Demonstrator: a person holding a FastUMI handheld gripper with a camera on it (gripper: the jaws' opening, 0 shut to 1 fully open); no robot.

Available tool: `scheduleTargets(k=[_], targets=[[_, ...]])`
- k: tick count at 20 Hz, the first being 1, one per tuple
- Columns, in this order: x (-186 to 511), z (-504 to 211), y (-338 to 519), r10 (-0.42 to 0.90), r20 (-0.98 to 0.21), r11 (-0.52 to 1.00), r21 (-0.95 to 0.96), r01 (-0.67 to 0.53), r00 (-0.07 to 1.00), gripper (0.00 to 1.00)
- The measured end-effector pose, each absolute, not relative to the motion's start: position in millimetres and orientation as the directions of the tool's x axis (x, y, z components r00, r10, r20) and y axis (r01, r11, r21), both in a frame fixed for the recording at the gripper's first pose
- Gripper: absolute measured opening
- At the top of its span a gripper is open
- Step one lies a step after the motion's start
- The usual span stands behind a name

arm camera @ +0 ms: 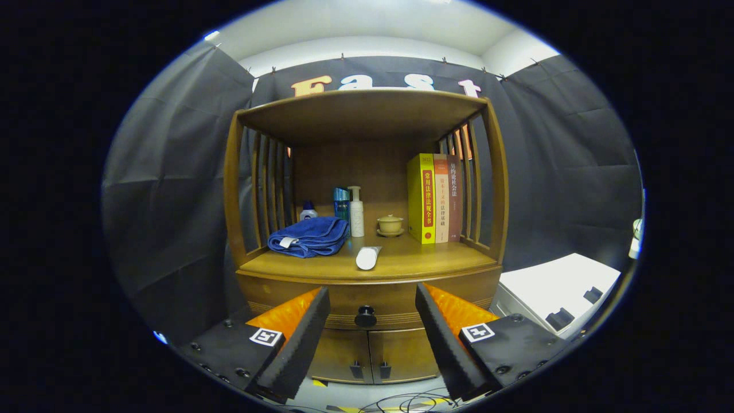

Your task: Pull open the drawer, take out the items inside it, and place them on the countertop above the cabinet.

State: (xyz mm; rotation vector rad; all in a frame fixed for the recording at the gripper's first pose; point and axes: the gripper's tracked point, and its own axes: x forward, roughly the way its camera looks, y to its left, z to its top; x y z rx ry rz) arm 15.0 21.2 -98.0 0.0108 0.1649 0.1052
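We hold the gripper (pixel 373 338) spread wide and empty; the drawer (pixel 367 301) sits shut under the countertop (pixel 401 261), its dark knob (pixel 365 316) straight ahead, centred between our fingers.

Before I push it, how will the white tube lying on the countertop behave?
The white tube lies on its side on the countertop, so it may roll. It looks smooth, perhaps slippery. The open hand-held gripper frames the drawer knob, touching nothing.
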Motion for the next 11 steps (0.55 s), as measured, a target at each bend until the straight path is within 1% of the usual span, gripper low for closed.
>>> scheduleTargets(k=[5,9,11], targets=[[-23.6,-73.1,16.5,0.127,-0.133,0.991,0.047,-0.122,0.983,0.98],[-26.6,-63.3,8.7,0.118,-0.104,0.992,0.056,-0.112,0.988,0.98],[-26.7,-66.7,10.6,0.123,-0.109,0.991,0.060,-0.116,0.986,0.98]])
